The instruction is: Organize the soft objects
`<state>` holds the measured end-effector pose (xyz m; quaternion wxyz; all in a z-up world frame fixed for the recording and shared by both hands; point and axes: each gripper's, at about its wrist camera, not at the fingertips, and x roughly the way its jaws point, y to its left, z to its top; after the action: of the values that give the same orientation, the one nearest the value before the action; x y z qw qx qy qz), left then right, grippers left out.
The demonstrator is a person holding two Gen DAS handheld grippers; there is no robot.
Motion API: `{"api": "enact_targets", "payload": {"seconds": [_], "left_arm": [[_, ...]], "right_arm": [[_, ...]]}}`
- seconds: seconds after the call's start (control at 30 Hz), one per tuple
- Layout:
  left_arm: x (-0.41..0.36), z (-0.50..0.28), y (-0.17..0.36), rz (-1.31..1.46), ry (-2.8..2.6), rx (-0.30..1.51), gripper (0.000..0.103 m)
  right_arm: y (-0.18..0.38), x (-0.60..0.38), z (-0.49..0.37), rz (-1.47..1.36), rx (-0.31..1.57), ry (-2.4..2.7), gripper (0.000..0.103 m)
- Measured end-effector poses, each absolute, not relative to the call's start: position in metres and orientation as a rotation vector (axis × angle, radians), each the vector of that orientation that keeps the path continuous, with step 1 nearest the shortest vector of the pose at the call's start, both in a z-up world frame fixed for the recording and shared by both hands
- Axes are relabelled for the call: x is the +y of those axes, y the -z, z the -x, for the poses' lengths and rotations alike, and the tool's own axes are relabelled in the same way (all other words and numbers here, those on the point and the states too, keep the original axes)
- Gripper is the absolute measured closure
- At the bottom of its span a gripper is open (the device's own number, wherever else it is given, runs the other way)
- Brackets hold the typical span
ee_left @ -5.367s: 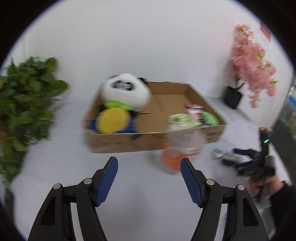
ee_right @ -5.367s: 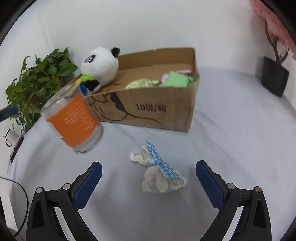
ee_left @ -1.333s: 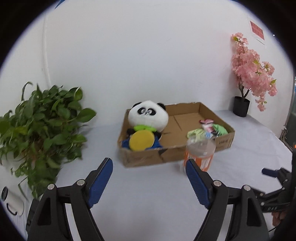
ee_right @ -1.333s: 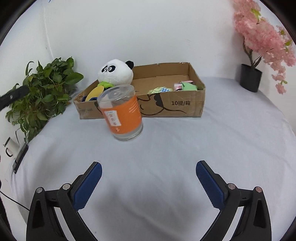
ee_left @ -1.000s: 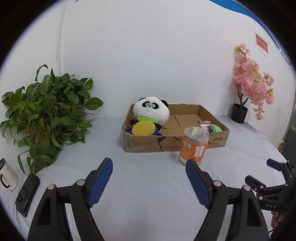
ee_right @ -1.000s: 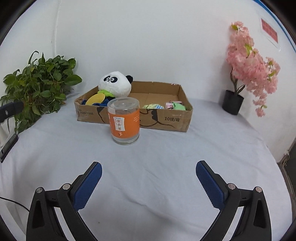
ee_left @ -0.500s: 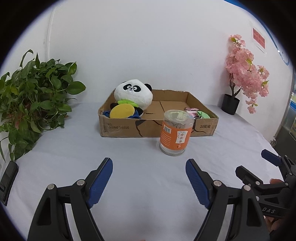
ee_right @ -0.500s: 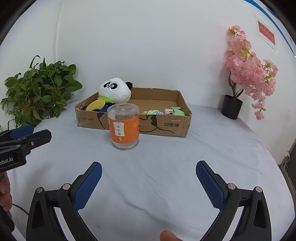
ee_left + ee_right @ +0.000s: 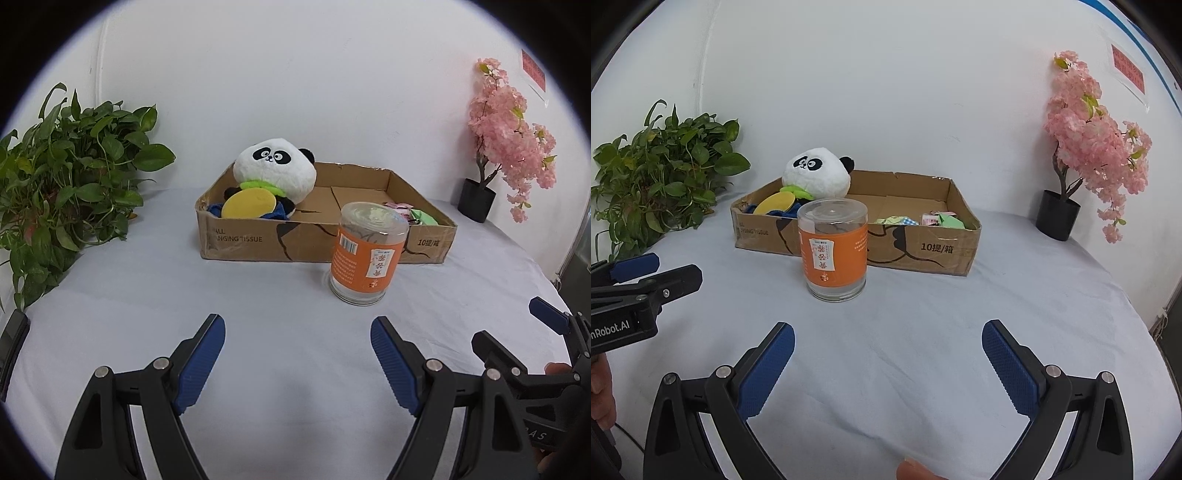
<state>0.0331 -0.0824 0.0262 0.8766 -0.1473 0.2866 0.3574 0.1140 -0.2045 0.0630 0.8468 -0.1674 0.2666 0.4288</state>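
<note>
A shallow cardboard box (image 9: pixel 258 243) (image 9: pixel 923 254) stands at the back of the white table. A panda plush (image 9: pixel 275 173) (image 9: pixel 816 175) with a yellow disc sits in its left end. Small soft cloth items (image 9: pixel 421 216) (image 9: pixel 923 219) lie in its right end. My left gripper (image 9: pixel 297 354) is open and empty, well in front of the box. My right gripper (image 9: pixel 888 352) is open and empty, also well back from the box. Each gripper shows at the edge of the other's view, the right one (image 9: pixel 517 332) and the left one (image 9: pixel 653 273).
A clear jar with an orange label (image 9: pixel 365 254) (image 9: pixel 833 249) stands upright just in front of the box. A green leafy plant (image 9: pixel 62 173) (image 9: pixel 657 173) is at the left. A pink flower tree in a black pot (image 9: pixel 506 147) (image 9: pixel 1086 147) is at the right.
Both grippers have pulled back from the box and levelled out. The lace sachet that lay on the table 5.4 s ago is no longer there. Both grippers stay open.
</note>
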Motion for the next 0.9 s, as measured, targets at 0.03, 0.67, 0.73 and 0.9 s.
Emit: {"api": "enact_targets", "payload": {"seconds": [0.03,0.67,0.73,0.9], "left_arm": [[-0.081,-0.034,-0.025,0.310,-0.745,0.599,0.022],[-0.061,-0.047,-0.006,0.327,-0.746,0.650,0.022],[-0.059,-0.045,-0.006,0.317,-0.756,0.648,0.022],[-0.056,-0.042,-0.001,0.311,-0.788,0.666,0.022]], "right_arm": [[-0.062,-0.203,-0.115,0.352,0.564,-0.900,0.001],[-0.042,-0.188,-0.122,0.355,0.596,-0.879,0.001],[-0.041,-0.187,-0.121,0.351,0.601,-0.883,0.001],[-0.038,-0.189,-0.117,0.330,0.599,-0.896,0.001]]}}
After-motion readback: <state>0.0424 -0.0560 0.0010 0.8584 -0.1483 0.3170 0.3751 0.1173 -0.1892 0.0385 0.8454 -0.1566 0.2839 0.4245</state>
